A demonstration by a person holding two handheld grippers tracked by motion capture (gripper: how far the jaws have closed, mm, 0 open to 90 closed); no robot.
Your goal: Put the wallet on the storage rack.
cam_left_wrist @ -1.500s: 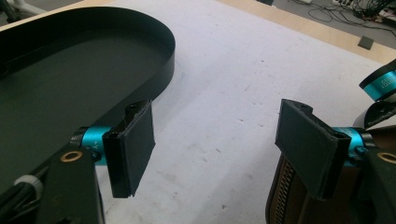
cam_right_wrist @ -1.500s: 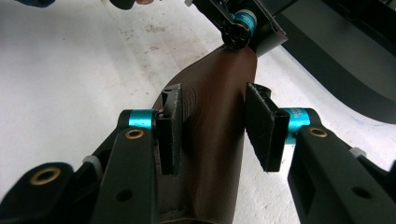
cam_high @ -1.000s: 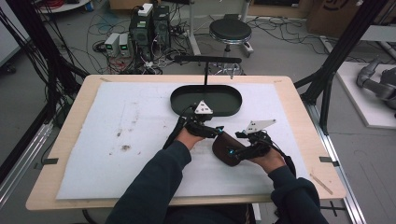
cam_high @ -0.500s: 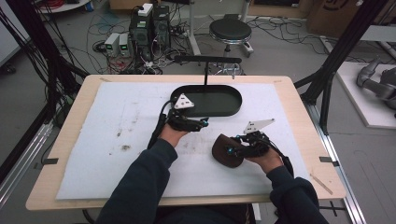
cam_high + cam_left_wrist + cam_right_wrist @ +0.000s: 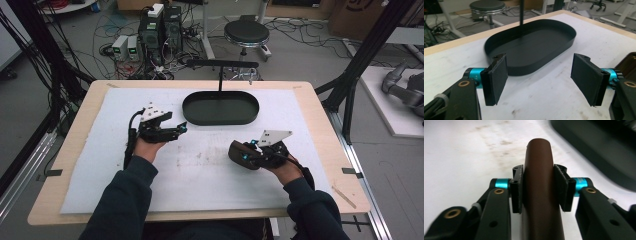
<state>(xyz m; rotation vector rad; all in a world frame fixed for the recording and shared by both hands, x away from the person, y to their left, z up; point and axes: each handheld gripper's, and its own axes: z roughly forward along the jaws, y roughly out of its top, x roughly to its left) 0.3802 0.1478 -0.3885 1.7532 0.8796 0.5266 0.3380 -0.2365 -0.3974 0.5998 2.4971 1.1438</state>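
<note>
Right gripper (image 5: pixel 537 187) has just clenched onto the brown case (image 5: pixel 539 195); left gripper (image 5: pixel 540 80) hangs released beside the black tray (image 5: pixel 220 108)

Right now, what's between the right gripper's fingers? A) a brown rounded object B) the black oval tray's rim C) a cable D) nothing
A: in the right gripper view the right gripper has both pads pressed against the sides of a brown rounded object, while the black oval tray sits apart from it on the white mat.
</note>
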